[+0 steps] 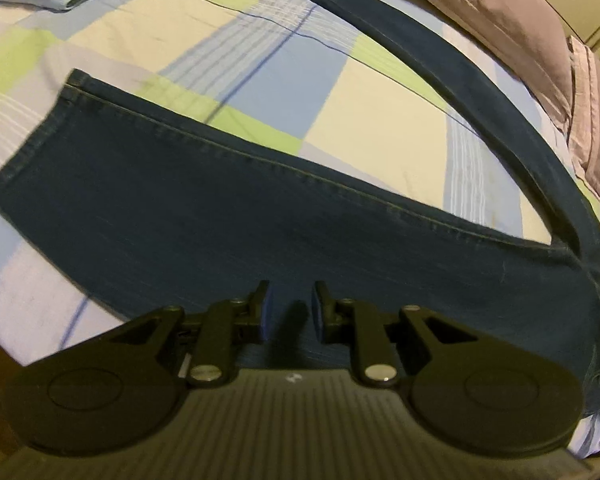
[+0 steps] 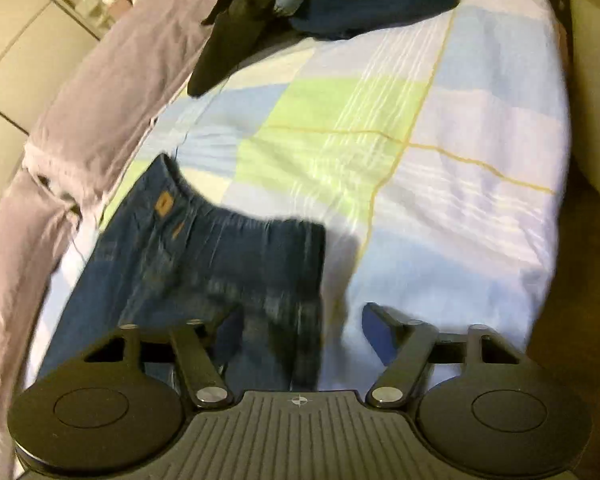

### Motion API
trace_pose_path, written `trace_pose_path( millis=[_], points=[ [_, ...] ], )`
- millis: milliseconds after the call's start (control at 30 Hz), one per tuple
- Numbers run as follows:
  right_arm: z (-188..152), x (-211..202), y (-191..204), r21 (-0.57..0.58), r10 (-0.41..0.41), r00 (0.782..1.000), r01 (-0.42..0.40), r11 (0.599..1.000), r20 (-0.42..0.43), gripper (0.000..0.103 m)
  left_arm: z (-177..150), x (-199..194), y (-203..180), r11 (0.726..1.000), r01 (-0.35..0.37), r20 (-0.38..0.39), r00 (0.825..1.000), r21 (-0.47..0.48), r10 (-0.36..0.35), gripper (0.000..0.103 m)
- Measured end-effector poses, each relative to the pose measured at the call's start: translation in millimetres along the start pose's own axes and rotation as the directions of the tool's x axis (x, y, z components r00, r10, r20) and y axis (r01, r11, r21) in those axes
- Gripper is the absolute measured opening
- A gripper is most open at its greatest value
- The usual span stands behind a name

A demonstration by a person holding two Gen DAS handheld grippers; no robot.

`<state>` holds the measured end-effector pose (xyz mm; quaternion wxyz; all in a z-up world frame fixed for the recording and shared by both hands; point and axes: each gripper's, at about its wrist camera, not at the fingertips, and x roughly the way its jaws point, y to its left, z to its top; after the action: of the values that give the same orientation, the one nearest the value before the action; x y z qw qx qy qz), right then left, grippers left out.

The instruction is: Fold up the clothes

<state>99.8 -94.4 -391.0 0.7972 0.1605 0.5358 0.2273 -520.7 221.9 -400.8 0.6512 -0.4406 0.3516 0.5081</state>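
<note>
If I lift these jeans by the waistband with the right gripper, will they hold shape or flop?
Likely flop: the jeans lie flat with both legs splayed apart on the bedsheet, so the legs would probably trail. The waistband looks bunched and thick, so the open right gripper should probably bite well. Denim this long is probably fairly heavy.

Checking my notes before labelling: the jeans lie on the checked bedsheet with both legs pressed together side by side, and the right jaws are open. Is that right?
Not quite. The left wrist view shows the jeans with legs spread apart in a V, bedsheet showing between them. The rest holds: the right gripper has its jaws open.
</note>
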Motion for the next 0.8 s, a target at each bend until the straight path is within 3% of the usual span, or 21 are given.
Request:
trace_pose_path(
  millis=[200, 267, 333, 367, 467, 533, 600, 667, 800],
  points=[
    [6.8, 5.6, -17.3, -0.106, 0.032, 0.997, -0.04, 0.994, -0.069, 0.013, -9.6, 5.7, -16.4, 0.987, -0.133, 0.017, 0.991, 0.094, 0.132, 0.012],
    [16.2, 9.3, -5.0, -0.18, -0.01, 0.996, -0.006, 0.984, -0.091, 0.015, -9.3, 3.0, -21.7, 0.978, -0.173, 0.023, 0.985, 0.114, 0.171, 0.012],
    [19.1, 0.3, 14.4, -0.285, -0.085, 0.994, 0.063, 0.957, -0.068, 0.041, -7.8, -3.6, -25.8, 0.977, -0.176, 0.036, 0.984, 0.123, 0.173, 0.012],
    [20.4, -4.6, 24.3, -0.336, -0.123, 0.991, 0.098, 0.937, -0.052, 0.041, -7.8, -7.3, -30.7, 0.978, -0.161, 0.041, 0.987, 0.133, 0.157, 0.012],
    [3.1, -27.1, 64.4, -0.512, -0.118, 0.993, 0.117, 0.851, 0.031, 0.041, -11.4, -13.3, -55.7, 0.982, -0.078, 0.04, 0.997, 0.174, 0.072, 0.012],
    [-18.5, -32.1, 93.3, -0.626, -0.06, 0.998, 0.067, 0.777, 0.033, 0.041, -17.2, -9.1, -80.1, 0.978, -0.006, 0.022, 1.0, 0.211, 0.001, 0.012],
    [-42.6, -23.5, 115.5, -0.683, 0.016, 1.0, -0.025, 0.73, -0.02, 0.041, -25.3, -0.9, -105.6, 0.965, 0.054, 0.005, 0.998, 0.256, -0.057, 0.012],
    [-73.2, -4.2, 130.8, -0.736, 0.036, 0.995, -0.095, 0.67, -0.096, 0.041, -33.5, 7.2, -131.1, 0.948, 0.114, -0.016, 0.993, 0.299, -0.115, 0.016],
    [-111.7, 4.5, 121.3, -0.812, -0.046, 0.989, -0.09, 0.577, -0.142, 0.041, -50.7, 32.2, -132.3, 0.924, 0.04, -0.05, 0.999, 0.38, -0.022, 0.014]
  ],
)
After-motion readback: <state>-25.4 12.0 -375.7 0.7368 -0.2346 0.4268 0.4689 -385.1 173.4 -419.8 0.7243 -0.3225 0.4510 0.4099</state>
